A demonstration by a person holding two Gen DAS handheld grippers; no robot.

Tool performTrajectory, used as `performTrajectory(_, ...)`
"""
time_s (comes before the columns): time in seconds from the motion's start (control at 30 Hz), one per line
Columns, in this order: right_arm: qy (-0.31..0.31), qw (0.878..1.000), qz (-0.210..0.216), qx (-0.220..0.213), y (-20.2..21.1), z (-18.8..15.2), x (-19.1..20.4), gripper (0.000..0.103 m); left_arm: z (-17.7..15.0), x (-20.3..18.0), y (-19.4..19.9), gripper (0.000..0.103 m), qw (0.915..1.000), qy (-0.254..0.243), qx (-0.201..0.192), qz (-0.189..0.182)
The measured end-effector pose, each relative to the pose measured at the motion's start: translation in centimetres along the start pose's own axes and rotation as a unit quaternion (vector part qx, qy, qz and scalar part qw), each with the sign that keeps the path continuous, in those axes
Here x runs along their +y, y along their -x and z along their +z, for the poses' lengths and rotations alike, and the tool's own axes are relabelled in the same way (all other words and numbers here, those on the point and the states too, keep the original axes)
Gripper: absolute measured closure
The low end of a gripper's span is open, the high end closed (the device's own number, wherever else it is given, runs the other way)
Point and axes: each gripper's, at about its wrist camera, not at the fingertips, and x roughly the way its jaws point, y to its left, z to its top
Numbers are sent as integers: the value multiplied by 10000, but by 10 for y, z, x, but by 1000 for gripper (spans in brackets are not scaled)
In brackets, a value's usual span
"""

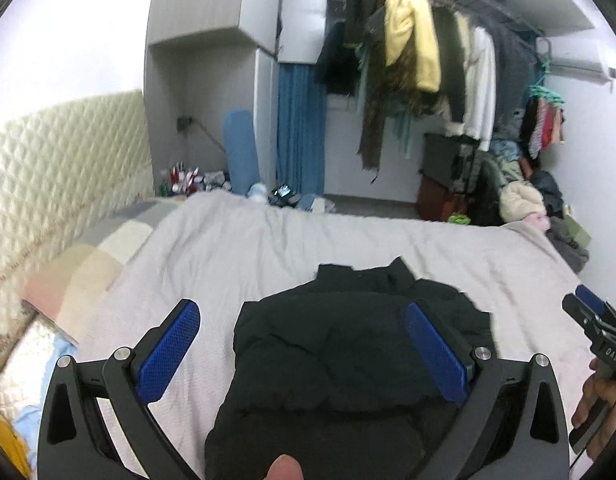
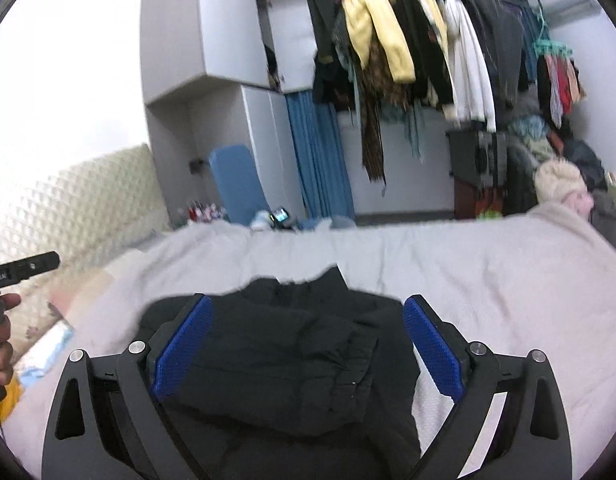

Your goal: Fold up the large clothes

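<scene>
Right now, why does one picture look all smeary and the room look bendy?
The right wrist view is motion-blurred: the hanging clothes and the bed cover edge smear, though the right claw stays sharp. The left wrist view is crisper; the black jacket shows clear folds between the left claw pads. Both fisheye views curve the walls and darken the corners.

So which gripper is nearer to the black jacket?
Too close to call. The left gripper and the right gripper both hover open above the black jacket, side by side.
</scene>
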Motion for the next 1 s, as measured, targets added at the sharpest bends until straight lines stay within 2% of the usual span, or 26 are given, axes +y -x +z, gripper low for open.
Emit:
performTrajectory(0.17, -57, 10000, 1, -52, 55, 8, 13, 7, -10, -5, 73, 0, 9998, -11, -111, -138)
performTrajectory(0.3, -179, 9992, -104, 350, 72, -9, 15, 7, -39, 1, 110, 0, 9995, 90, -7, -297)
performTrajectory(0.43, -585, 9944, -178, 864, 80, -40, 2, 7, -80, 25, 116, 0, 9974, 467, 361, -424)
performTrajectory(0.53, -756, 9910, -180, 1086, 88, -66, -9, 7, -111, 49, 107, 0, 9929, 786, 665, -597)
performTrajectory(0.6, -946, 9873, -199, 1260, 91, -82, -20, 7, -134, 68, 97, 0, 9879, 989, 1000, -653)
performTrajectory(0.7, -1444, 9769, -208, 1562, 89, -106, -48, 7, -161, 92, 81, 0, 9797, 1272, 1379, -703)
performTrajectory(0.83, -2105, 9563, -322, 2003, 79, -136, -91, 7, -191, 122, 59, 0, 9646, 1677, 1886, -768)
performTrajectory(1.0, -3156, 9197, -375, 2307, 68, -169, -140, 7, -218, 142, 26, 0, 9464, 1968, 2461, -706)
